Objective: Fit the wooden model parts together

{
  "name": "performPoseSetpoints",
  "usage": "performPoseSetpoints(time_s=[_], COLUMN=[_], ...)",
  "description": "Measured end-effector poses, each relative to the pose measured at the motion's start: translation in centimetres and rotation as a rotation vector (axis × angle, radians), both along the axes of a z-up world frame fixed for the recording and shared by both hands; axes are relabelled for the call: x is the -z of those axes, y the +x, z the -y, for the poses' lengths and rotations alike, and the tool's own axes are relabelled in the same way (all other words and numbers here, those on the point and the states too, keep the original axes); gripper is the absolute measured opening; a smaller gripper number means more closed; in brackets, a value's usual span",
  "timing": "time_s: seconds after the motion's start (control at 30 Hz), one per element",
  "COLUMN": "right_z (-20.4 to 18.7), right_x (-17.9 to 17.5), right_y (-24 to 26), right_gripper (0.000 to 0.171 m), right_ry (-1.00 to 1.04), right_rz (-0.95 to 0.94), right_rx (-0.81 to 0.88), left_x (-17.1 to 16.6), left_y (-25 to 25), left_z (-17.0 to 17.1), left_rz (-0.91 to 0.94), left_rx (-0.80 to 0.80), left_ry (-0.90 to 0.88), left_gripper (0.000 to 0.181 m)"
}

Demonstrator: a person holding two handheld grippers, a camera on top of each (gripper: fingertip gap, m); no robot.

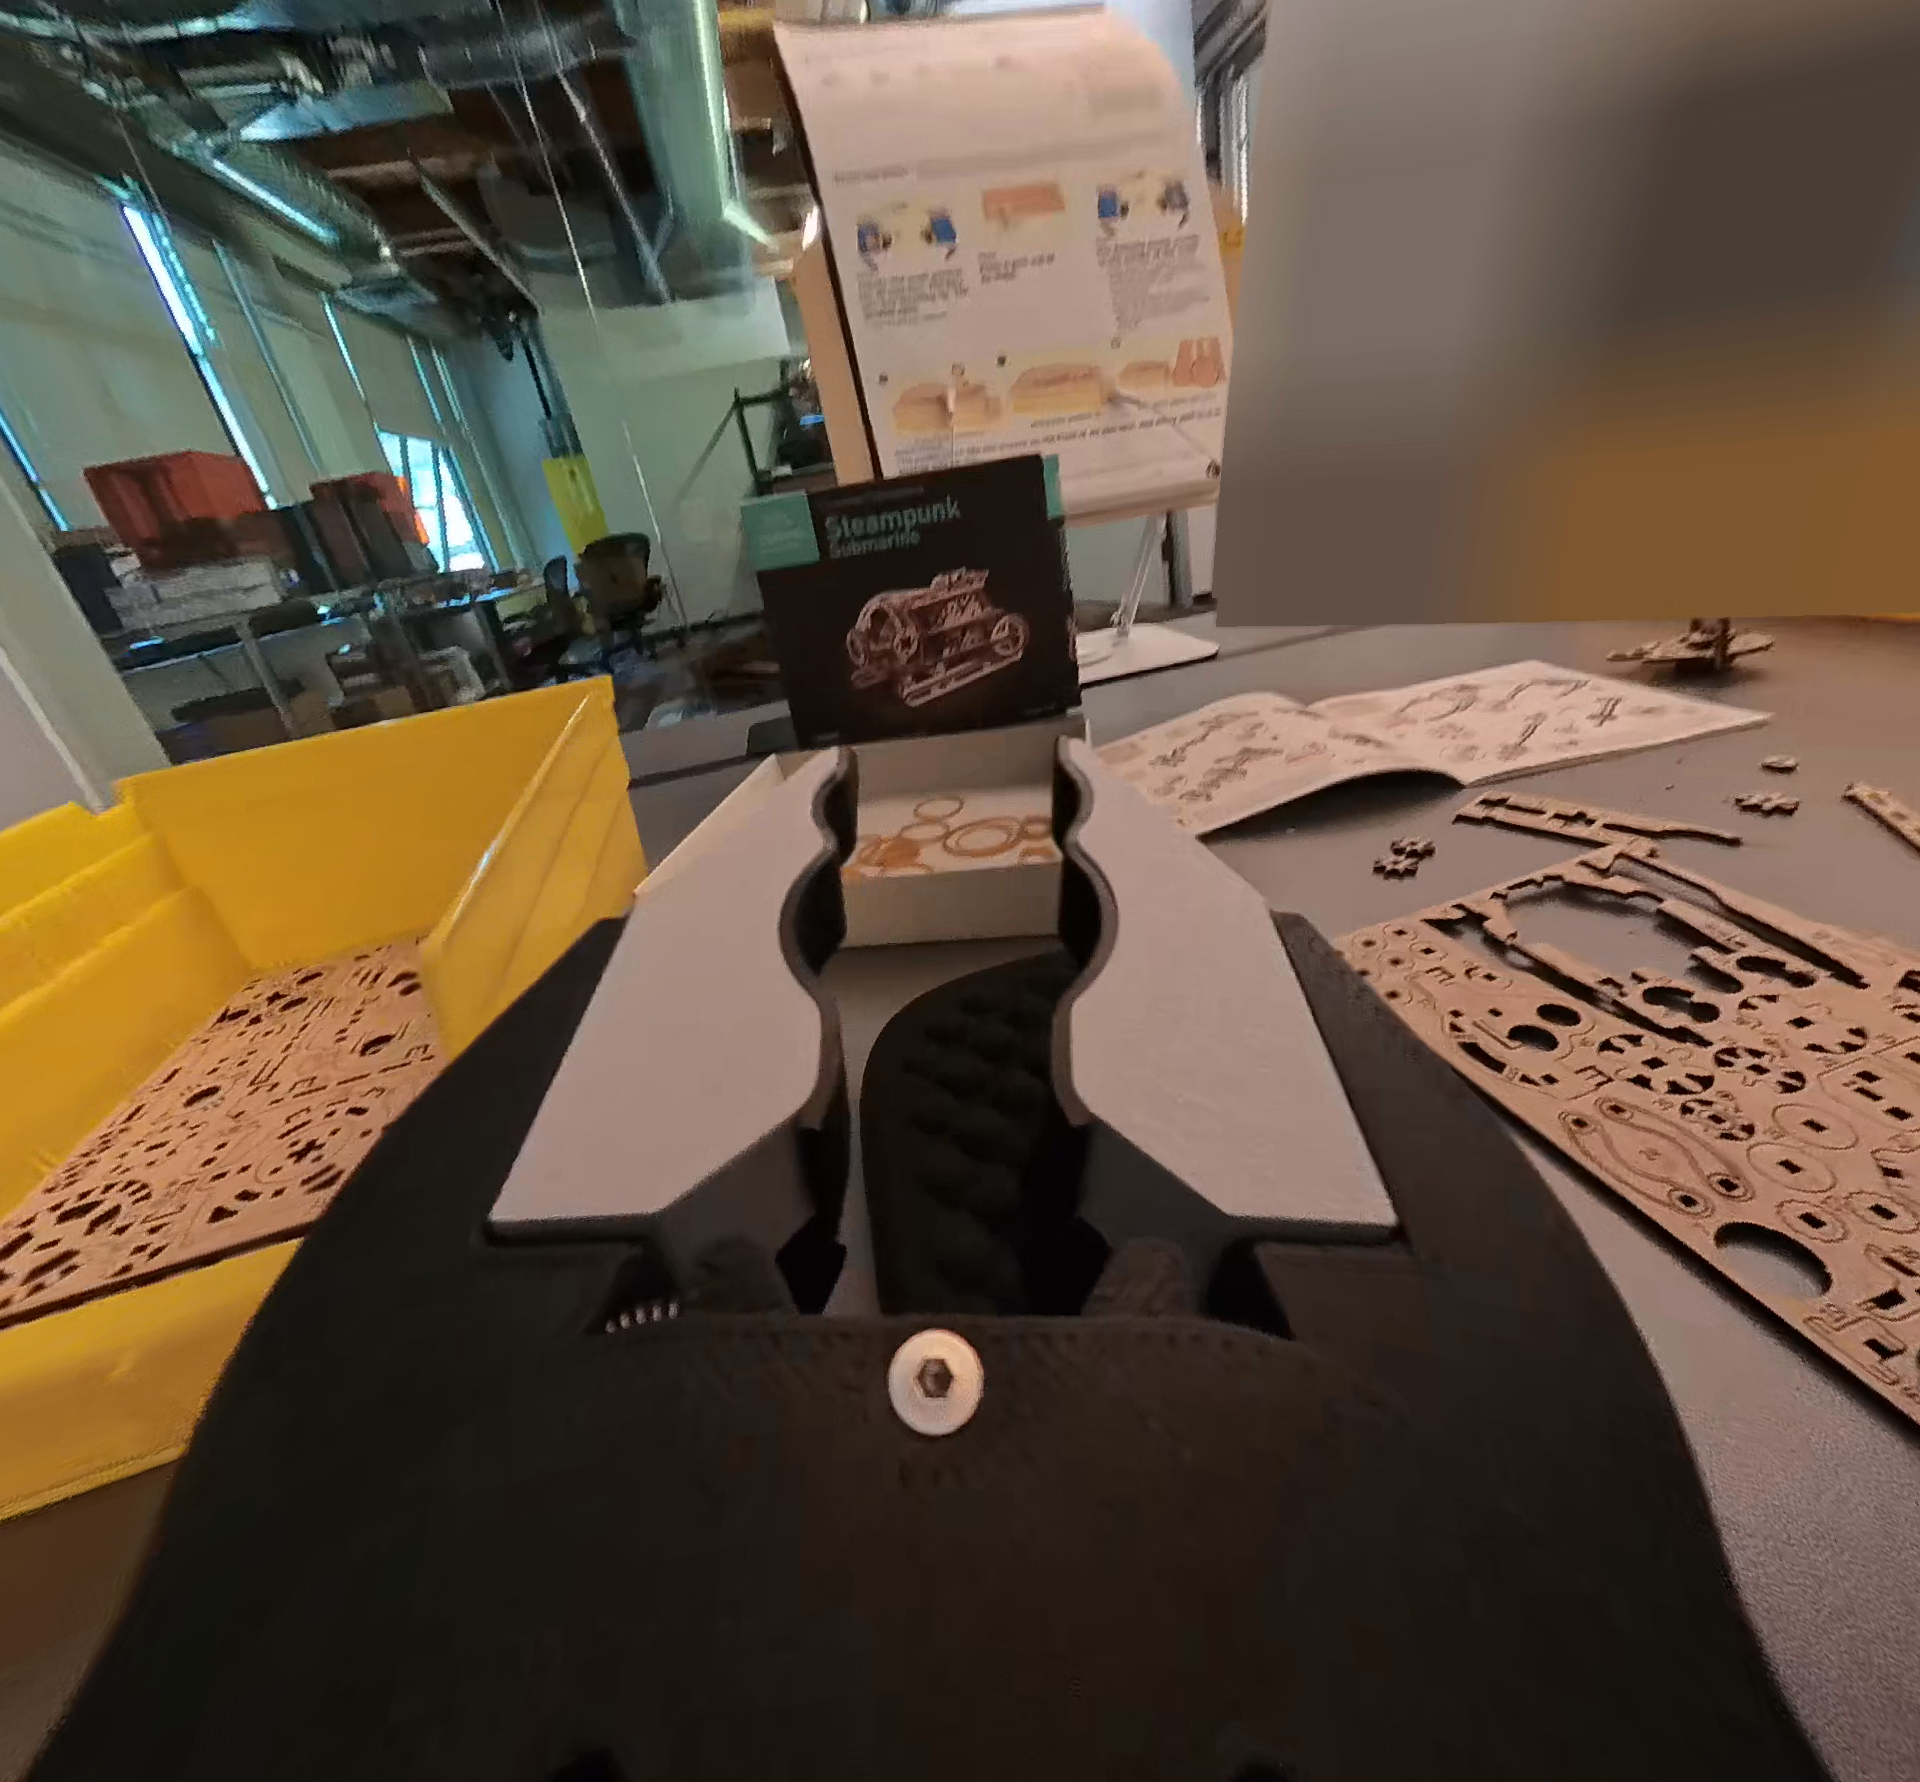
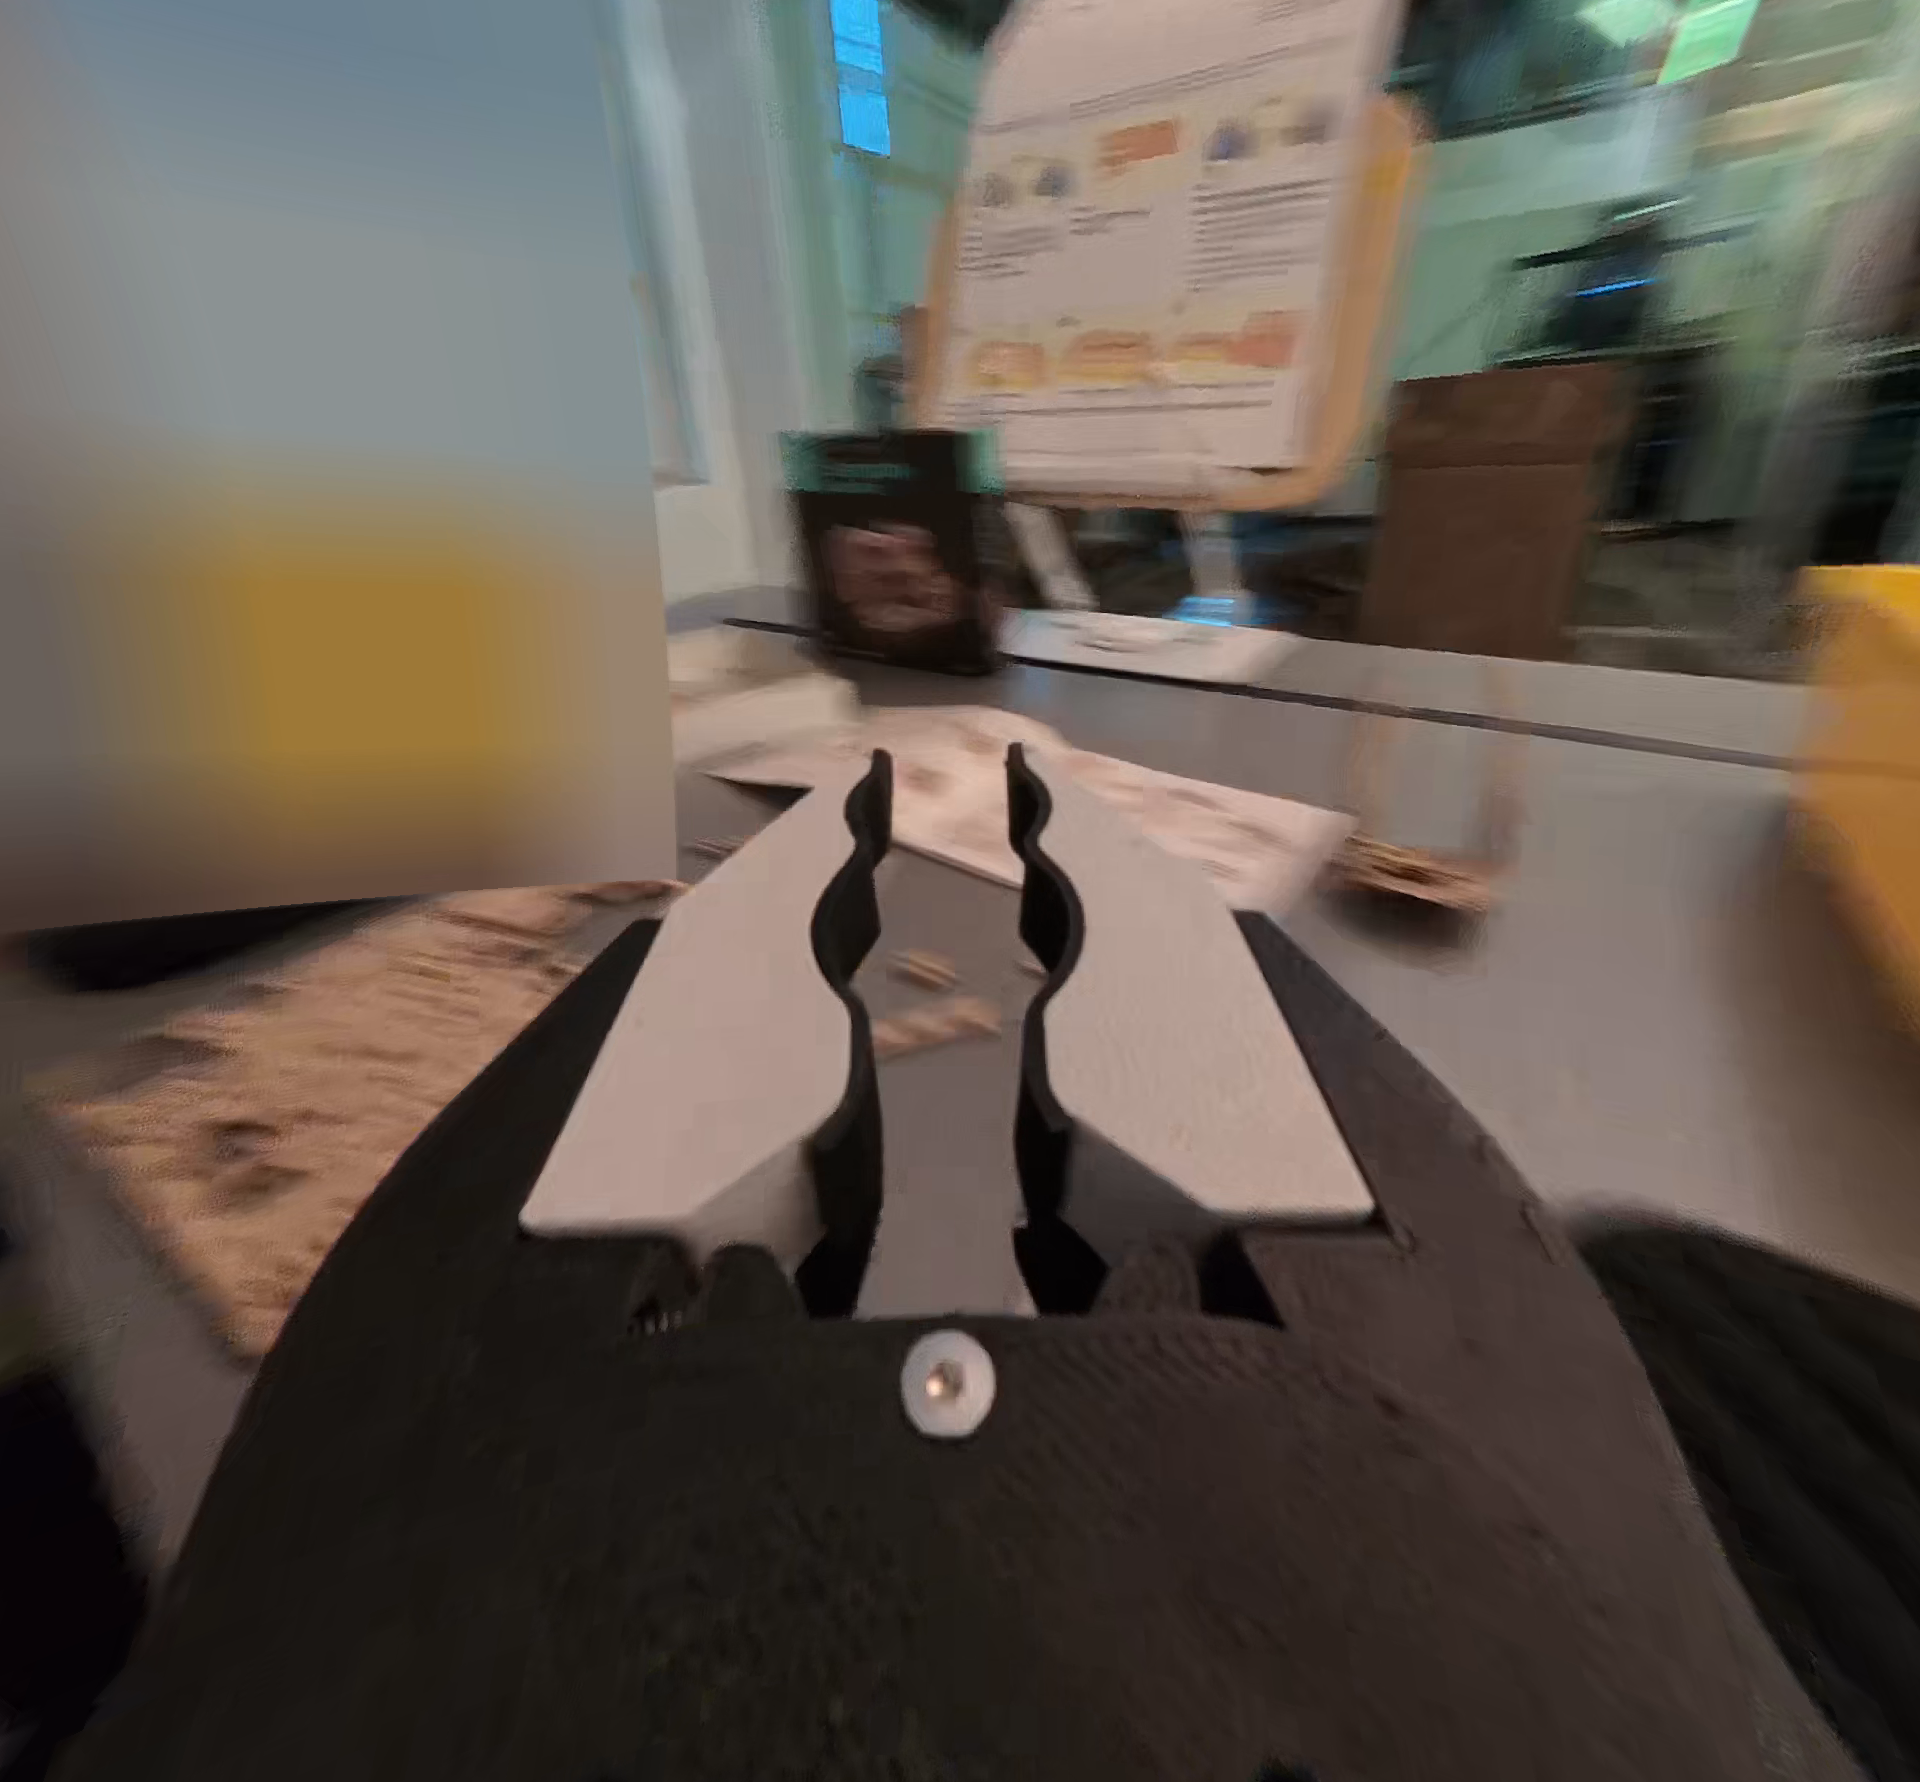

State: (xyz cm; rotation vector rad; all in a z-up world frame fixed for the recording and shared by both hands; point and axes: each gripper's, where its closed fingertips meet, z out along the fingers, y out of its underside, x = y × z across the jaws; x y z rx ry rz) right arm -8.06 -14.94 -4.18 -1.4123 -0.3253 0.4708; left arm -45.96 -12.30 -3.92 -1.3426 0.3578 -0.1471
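My left gripper [image 1: 951, 776] is open and empty above the grey table, pointing at an open white box [image 1: 956, 911] with wooden rings inside. A black textured shape [image 1: 966, 1109] lies below between its fingers; I cannot tell what it is. A punched wooden parts sheet [image 1: 1662, 1057] lies flat to its right, with loose wooden pieces [image 1: 1600, 818] beyond it. My right gripper [image 2: 948, 761] is open with a narrower gap and empty. The right wrist view is blurred. Small wooden pieces [image 2: 925, 974] lie on the table under it, and the wooden sheet [image 2: 312, 1057] is at its left.
A yellow bin [image 1: 312, 818] at the left holds another wooden sheet [image 1: 208, 1130]. An open instruction booklet [image 1: 1403, 735] lies past the sheet. The black box lid [image 1: 925, 610] stands behind the white box. An instruction poster [image 1: 1018, 257] stands at the back. Another yellow bin [image 2: 1860, 776] shows at the far right.
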Motion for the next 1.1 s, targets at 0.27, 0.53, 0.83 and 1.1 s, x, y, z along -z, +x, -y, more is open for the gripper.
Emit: performPoseSetpoints(time_s=[0.27, 0.53, 0.83, 1.1], right_z=[-1.6, 4.9, 7.2, 6.9], right_x=[1.6, 8.7, 12.1, 12.2], right_y=[-19.7, -23.6, -22.9, -22.8], right_gripper=[0.053, 0.082, 0.083, 0.08], right_ry=[-0.397, -0.514, -0.484, -0.467], right_rz=[0.123, 0.571, 0.764, 0.703], right_rx=[-0.819, -0.869, -0.765, -0.727], left_x=[-0.1, 4.9, 8.5, 10.5], left_y=[5.8, 11.1, 14.2, 15.3], left_z=[-2.4, -4.8, -4.2, -2.2], left_rz=[-0.008, -0.271, -0.35, -0.371], left_rx=[0.404, 0.664, 0.835, 0.933], left_ry=[-0.337, -0.805, -1.044, -1.235], left_gripper=[0.046, 0.059, 0.059, 0.054])
